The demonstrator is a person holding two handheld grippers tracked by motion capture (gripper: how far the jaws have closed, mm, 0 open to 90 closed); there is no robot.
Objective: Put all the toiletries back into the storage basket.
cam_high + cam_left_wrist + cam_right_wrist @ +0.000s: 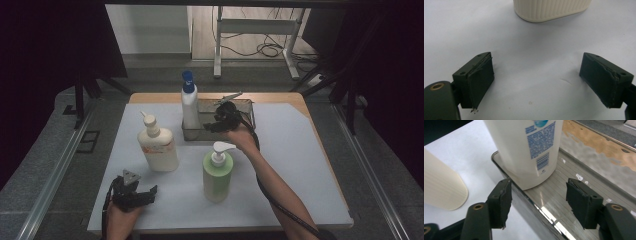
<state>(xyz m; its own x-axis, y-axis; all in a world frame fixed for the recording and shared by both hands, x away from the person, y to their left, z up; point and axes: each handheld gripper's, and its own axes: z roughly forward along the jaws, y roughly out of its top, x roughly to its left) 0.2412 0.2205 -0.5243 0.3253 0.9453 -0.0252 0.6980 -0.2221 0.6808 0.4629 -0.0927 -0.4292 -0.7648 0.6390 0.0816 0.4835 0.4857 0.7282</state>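
Note:
A white bottle with a blue cap (189, 102) stands upright in the left end of a metal tray (247, 107) at the back of the table. My right gripper (209, 126) hovers over the tray's near rim, pointing at that bottle. In the right gripper view the jaws stand open with nothing between them (539, 202), and the white bottle (529, 152) rises just past the tips on the tray floor (564, 202). My left gripper (145, 195) rests low at the front left, open over the bare white mat (536, 82).
A cream pump bottle (157, 145) stands left of centre; its base (551, 10) lies ahead of the left jaws and its side (441, 190) shows left of the right jaws. A green pump bottle (217, 172) stands just in front of the right hand.

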